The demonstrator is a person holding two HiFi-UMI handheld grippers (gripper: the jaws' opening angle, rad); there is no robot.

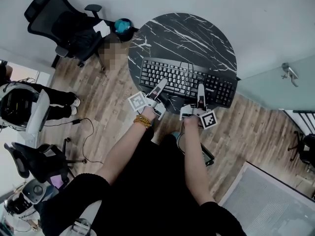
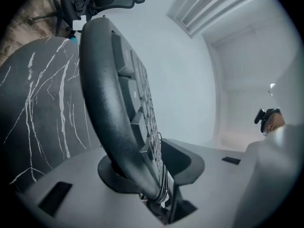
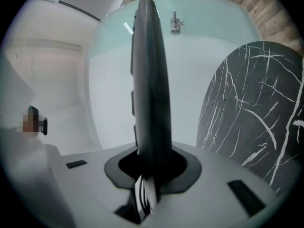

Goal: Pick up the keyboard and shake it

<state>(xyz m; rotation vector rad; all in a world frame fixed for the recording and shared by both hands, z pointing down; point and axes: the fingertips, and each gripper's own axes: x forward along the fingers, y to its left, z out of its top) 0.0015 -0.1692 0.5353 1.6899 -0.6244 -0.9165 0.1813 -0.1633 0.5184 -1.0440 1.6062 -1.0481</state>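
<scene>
Keyboard: black, full-size, seen lengthwise over the near half of the round table, its near edge past the table's rim. Whether it rests on the top cannot be told.
Table: dark marble top with white veins, bare beyond the keyboard.
Left gripper: set at the keyboard's near edge, left of middle. Jaws are seen partly apart with that edge between them. The rounded underside lies against one pad and the keys sit close to the other. The hold is read as slack, not clamped.
Right gripper: set at the near edge, right of middle. Jaws are drawn in narrow, and both pads are pressed on the keyboard's edge, which is seen edge-on between them.
Marker cubes: one is noted on each gripper, left and right.
Wrist: a beaded bracelet is worn on the left.
Surroundings: a black office chair is noted beyond the table, on a wood floor.
</scene>
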